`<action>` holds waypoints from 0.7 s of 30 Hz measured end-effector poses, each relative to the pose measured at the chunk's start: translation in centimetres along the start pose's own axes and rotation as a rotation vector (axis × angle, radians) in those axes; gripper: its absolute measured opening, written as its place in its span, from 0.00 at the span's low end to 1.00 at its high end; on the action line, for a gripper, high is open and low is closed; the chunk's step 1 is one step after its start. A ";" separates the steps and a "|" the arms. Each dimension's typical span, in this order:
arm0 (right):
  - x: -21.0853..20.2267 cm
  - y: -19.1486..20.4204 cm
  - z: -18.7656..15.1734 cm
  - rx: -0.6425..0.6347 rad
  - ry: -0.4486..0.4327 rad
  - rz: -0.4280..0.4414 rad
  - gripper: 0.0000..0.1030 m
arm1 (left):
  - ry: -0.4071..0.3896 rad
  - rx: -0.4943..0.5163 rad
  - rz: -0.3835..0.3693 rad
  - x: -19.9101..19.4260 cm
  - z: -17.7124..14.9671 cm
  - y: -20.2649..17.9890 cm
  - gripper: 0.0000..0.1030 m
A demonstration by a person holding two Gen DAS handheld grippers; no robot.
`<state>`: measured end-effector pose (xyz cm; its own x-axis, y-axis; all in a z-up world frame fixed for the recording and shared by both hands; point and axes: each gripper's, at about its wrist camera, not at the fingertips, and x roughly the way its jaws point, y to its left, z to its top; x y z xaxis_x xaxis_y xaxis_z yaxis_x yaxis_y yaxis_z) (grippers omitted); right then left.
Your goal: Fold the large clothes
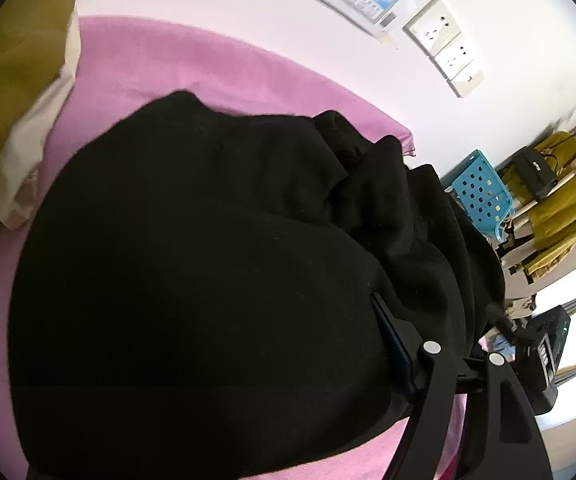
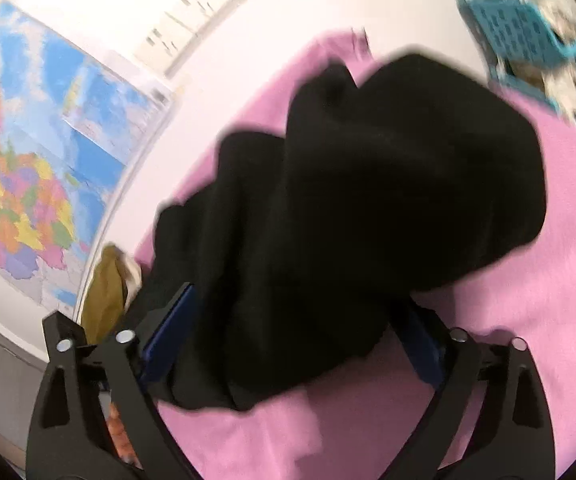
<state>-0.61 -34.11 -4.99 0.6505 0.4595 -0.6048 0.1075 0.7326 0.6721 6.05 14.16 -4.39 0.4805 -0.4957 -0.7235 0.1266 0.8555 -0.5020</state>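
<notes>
A pink sheet (image 2: 508, 280) lies under a bunched, matte black garment (image 2: 368, 184), rumpled into thick folds. The right gripper (image 2: 288, 320) stands spread around its hem. The left gripper (image 1: 388, 344) is mostly buried in cloth; I cannot tell its state.

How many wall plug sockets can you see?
2 socket plates, both in the left wrist view on the white wall at upper right: the upper socket plate and the lower socket plate right beside it. Others may be hidden.
</notes>
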 end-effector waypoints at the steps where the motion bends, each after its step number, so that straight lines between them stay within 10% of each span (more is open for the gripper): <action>1: -0.3 0.2 -0.5 -0.020 0.014 0.016 0.87 | 0.002 0.007 0.006 0.1 0.0 0.0 0.72; 5: 0.3 0.6 -0.4 -0.050 0.018 0.006 0.87 | 0.020 -0.001 -0.053 1.2 1.0 0.1 0.94; 13: 4.2 2.1 2.4 -0.070 -0.015 0.037 0.86 | 0.016 -0.058 0.018 2.0 2.4 -0.2 0.79; 17: 5.2 2.0 2.5 -0.087 0.016 0.028 0.55 | -0.009 -0.011 0.074 1.7 1.7 -0.9 0.60; 21: 4.9 1.1 2.8 -0.066 0.035 0.074 0.54 | -0.016 0.020 0.089 1.9 1.5 -1.3 0.70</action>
<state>4.80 -32.42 -6.01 0.6281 0.5302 -0.5696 0.0094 0.7268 0.6868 8.13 12.37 -4.39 0.5041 -0.4149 -0.7575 0.1000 0.8992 -0.4260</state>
